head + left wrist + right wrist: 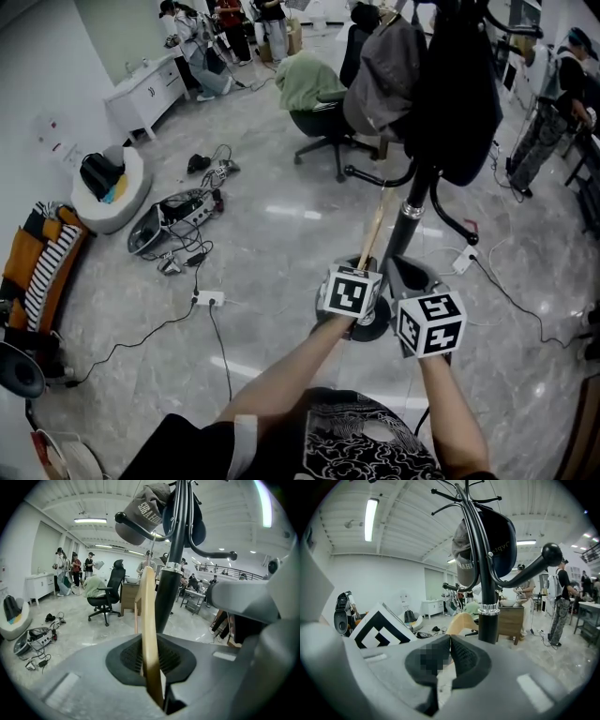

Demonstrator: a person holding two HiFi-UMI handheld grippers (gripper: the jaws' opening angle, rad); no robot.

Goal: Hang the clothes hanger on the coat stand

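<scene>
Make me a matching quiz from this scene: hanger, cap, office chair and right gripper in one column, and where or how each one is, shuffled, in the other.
Things:
1. hanger
2. cap
3. office chair
4. right gripper

Place or state:
A. draped with a green cloth
B. clamped in the left gripper
C. shut, holding nothing
D. hung on the coat stand

Pairs: 1-B, 2-D, 3-A, 4-C

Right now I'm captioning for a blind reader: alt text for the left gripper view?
The left gripper is shut on a wooden clothes hanger, seen edge-on, rising in front of the black coat stand. A grey cap hangs above.
</scene>
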